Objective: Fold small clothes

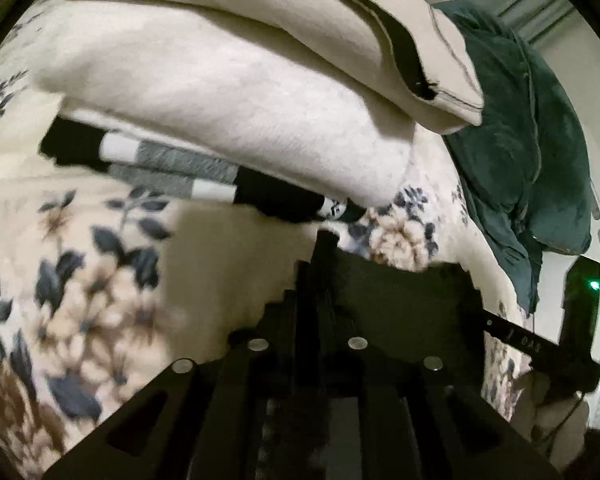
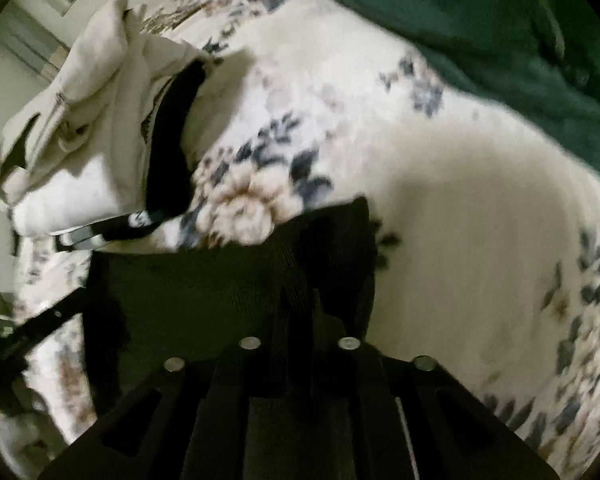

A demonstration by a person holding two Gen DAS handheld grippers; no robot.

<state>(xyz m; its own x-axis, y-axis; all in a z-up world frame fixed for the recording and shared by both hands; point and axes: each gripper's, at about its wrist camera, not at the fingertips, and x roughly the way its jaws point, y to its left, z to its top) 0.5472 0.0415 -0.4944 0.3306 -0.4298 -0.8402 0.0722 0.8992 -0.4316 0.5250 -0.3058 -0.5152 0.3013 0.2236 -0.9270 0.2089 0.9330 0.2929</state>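
Stretching a dark green knit garment (image 1: 400, 300) across the floral cream blanket (image 1: 100, 280), the left gripper (image 1: 320, 248) clamps its edge just below a cream folded pile (image 1: 240, 92). Opposite, the right gripper (image 2: 332, 272) grips the garment (image 2: 220, 280) too.

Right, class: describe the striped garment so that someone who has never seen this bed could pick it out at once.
Start from the floral bedspread. On it lies a stack of folded cream clothes. The striped garment lies at the bottom, partly covered; it alone has black, white and grey bands, unlike the cream pieces above or the dark green fabric beside it.
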